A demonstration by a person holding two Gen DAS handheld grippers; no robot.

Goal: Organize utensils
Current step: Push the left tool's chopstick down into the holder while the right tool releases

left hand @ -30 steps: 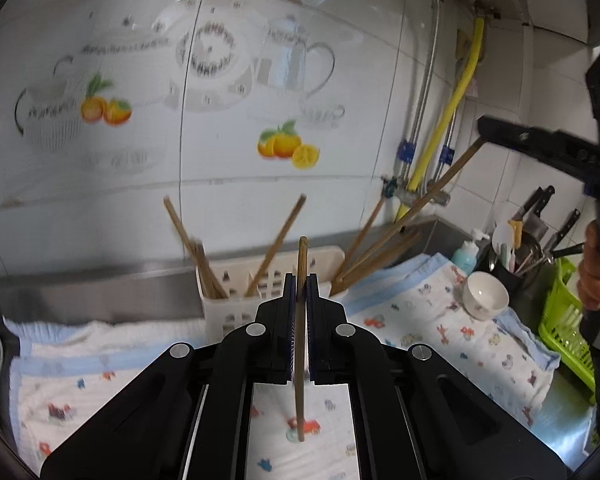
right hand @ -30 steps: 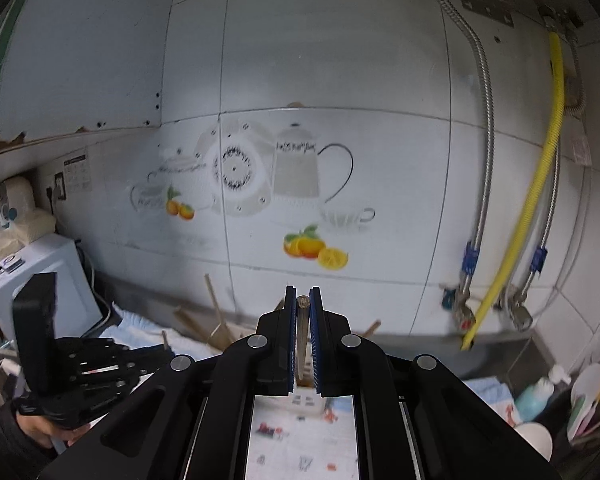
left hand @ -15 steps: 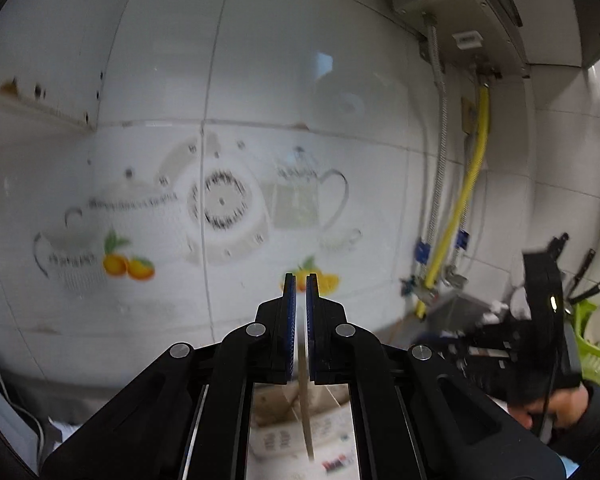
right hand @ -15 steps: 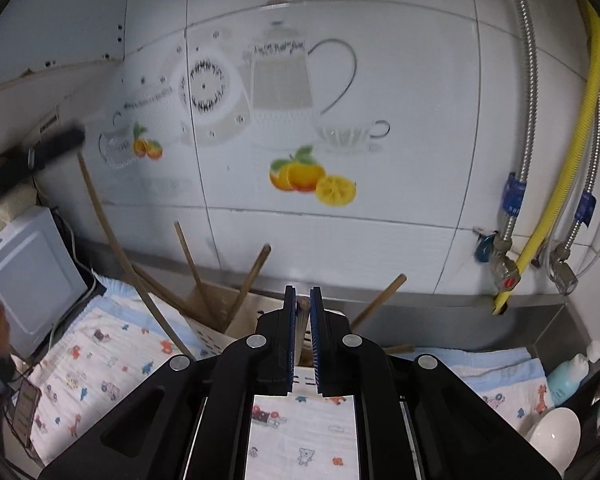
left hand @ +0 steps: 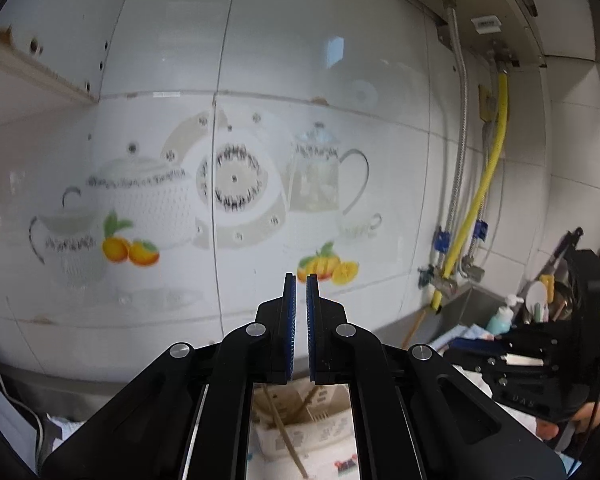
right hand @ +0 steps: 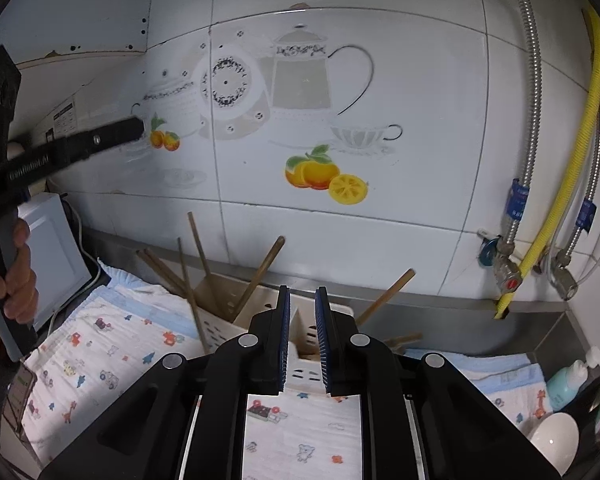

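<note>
The right claw (right hand: 302, 342) stands spread and empty just above the white holder (right hand: 260, 320), where the chopsticks (right hand: 260, 272) lean in a loose fan. The left claw (left hand: 301, 328) is nearly pressed together with nothing between its pads, raised toward the wall. A second ago each pinched a chopstick; both have since let go. The drop looks done; next, probably fetch more utensils from the counter (right hand: 100, 344).

Left tool (left hand: 300, 280) narrowly parted, right tool (right hand: 302, 294) parted wider
</note>
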